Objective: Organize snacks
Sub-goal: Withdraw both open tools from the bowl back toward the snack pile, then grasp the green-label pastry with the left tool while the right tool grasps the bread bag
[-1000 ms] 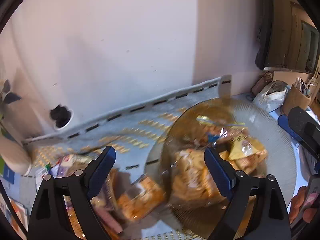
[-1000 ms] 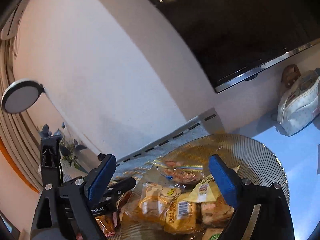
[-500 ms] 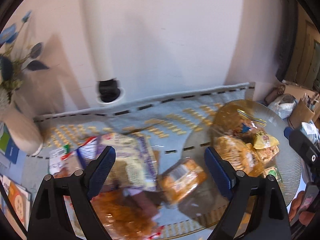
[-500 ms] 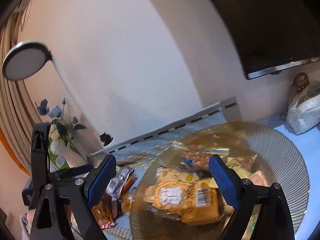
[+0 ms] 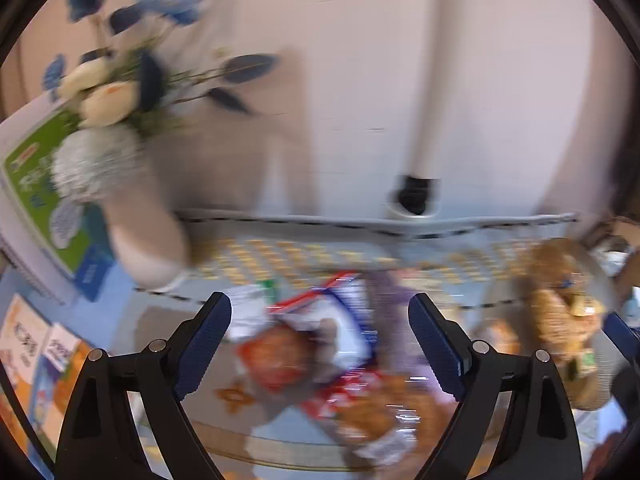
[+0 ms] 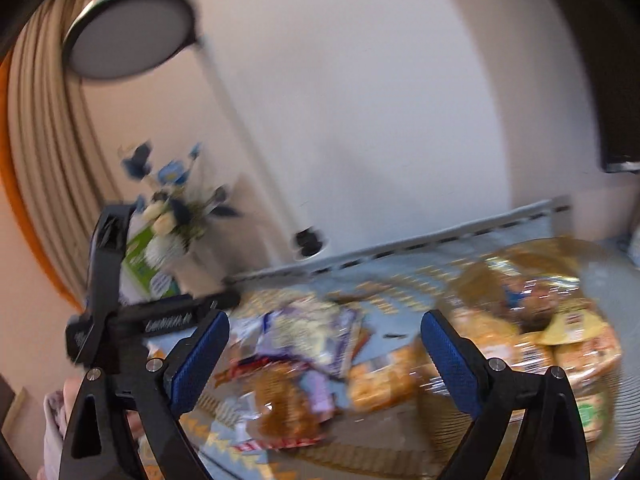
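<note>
Snack packets lie loose on the patterned cloth left of the glass plate, which holds wrapped cakes.

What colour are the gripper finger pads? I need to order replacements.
Blue, with a fine dotted texture on black fingers; the pads show best in the right wrist view.

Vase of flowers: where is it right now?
The vase stands at the left in both views, against the wall at the placemat's back-left corner, left of the lamp base and the loose snack packets.
</note>
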### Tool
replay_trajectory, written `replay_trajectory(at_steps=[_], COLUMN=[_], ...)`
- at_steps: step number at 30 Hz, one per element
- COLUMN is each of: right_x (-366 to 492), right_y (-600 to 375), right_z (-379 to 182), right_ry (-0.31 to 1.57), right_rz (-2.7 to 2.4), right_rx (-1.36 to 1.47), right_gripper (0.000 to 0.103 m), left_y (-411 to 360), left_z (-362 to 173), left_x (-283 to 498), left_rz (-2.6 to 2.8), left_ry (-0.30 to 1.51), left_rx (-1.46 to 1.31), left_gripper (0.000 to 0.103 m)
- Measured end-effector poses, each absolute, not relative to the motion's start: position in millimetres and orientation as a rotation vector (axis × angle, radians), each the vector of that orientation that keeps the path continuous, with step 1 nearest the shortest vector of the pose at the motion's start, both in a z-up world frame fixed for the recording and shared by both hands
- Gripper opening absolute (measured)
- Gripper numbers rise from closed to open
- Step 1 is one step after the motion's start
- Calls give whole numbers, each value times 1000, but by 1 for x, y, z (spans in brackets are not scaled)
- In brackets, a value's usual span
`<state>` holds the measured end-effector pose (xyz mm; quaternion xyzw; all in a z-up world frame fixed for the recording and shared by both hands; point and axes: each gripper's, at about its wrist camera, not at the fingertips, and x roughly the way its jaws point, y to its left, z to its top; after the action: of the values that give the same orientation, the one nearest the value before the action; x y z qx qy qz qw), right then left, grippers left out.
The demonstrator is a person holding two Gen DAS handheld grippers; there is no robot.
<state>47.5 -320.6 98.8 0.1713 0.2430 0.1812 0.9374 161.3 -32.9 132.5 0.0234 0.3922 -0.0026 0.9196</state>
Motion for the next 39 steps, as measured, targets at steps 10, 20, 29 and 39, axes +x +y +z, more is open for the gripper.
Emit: replay_trajectory(at_steps=[10, 20, 29, 39], right_x=[72, 92, 110, 113], right_y=[-236, -205, -203, -161], right_z=[61, 6, -23, -27], right_ry=[629, 741, 873, 911], right_rz=[447, 416, 408, 308], right_rx=[197, 78, 128, -73], right_gripper=[96, 96, 103, 103], left_y=[49, 59, 35, 33], left_z=[81, 20, -3, -5], left_x=[196, 227, 227, 225], left_rz=[164, 87, 118, 121], left_ry=[900, 988, 943, 945], left_rx=[-127, -235, -86, -82], left_gripper=[90, 90, 102, 102])
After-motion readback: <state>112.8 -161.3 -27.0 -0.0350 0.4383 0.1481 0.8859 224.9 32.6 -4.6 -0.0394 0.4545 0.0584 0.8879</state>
